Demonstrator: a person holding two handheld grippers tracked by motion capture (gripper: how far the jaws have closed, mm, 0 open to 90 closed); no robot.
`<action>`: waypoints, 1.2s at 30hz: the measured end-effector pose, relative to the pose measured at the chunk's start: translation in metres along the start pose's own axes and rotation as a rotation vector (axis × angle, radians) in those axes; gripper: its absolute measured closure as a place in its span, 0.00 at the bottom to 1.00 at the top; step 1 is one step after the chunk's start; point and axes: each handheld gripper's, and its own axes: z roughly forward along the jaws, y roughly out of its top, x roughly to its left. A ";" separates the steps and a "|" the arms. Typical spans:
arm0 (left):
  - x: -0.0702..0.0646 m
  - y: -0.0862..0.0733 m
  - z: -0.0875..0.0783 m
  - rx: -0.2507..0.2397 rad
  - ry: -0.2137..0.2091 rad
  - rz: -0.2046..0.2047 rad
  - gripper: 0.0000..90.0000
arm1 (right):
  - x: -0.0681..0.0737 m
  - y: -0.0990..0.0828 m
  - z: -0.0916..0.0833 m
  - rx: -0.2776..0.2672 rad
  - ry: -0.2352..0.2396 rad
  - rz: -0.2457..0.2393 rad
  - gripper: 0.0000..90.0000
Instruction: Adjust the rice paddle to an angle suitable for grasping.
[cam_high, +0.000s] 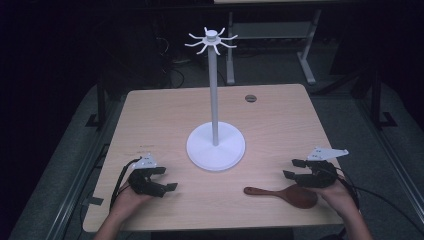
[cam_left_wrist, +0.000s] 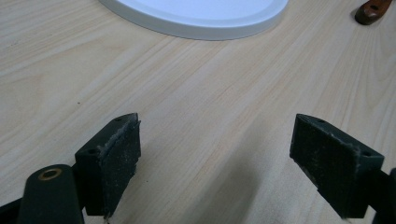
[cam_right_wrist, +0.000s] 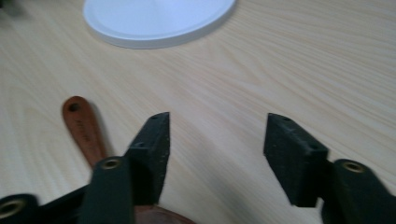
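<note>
1. A white hook stand (cam_high: 215, 145) rises at the centre of a pale wooden table (cam_high: 280, 115) in the high view, its round base just below the frame's middle and its ring of hooks near the top.
2. A dark brown wooden spoon (cam_high: 292, 194) lies flat at the lower right of the frame, handle pointing left toward the centre and bowl to the right.
3. The right gripper (cam_high: 296, 169) hovers just above the spoon's bowl at the lower right, jaws parted about halfway and gripping nothing; in the right gripper view the spoon's handle (cam_right_wrist: 84, 130) lies left of the jaws.
4. The left gripper (cam_high: 165, 178) rests at the lower left, jaws spread wide over bare wood, holding nothing.
</note>
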 end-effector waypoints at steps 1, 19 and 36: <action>0.000 0.000 0.000 -0.001 0.000 0.007 0.17 | 0.002 0.001 0.001 -0.002 0.008 -0.017 0.59; -0.001 0.001 0.001 0.005 0.004 0.003 0.17 | 0.044 0.013 0.024 0.064 0.169 -0.152 1.00; -0.003 0.001 0.002 0.009 0.001 0.014 0.17 | 0.081 0.020 0.054 0.122 0.290 -0.230 1.00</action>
